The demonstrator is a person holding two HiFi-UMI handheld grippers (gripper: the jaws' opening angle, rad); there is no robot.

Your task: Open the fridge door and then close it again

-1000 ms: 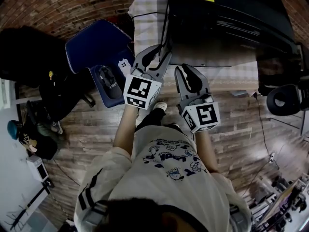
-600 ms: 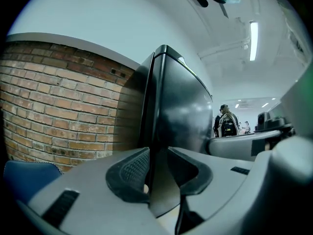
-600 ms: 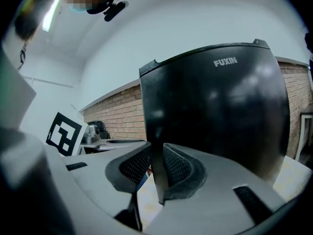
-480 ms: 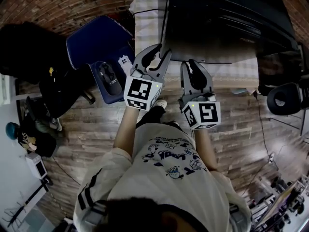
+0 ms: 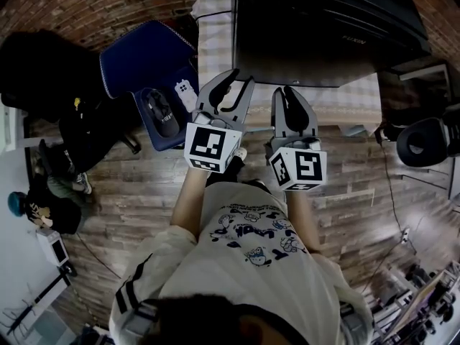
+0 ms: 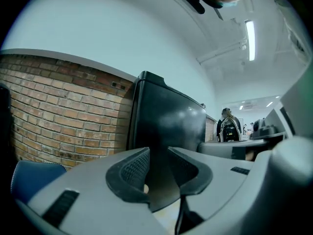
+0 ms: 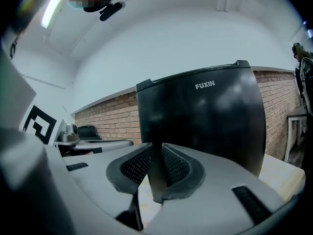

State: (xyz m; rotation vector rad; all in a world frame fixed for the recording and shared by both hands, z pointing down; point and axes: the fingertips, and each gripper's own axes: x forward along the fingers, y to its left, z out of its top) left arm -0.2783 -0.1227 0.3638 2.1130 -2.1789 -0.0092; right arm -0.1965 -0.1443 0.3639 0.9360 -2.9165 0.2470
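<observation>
Facing the shut black FUXIN fridge (image 5: 316, 27) on the bench (image 5: 353, 108), both claws empty just in front of it, left claw (image 5: 242, 77) half-open, right claw (image 5: 285, 92) just narrowed to a slit: likely failures are slipping off the smooth door edge, or dragging the fridge.
</observation>
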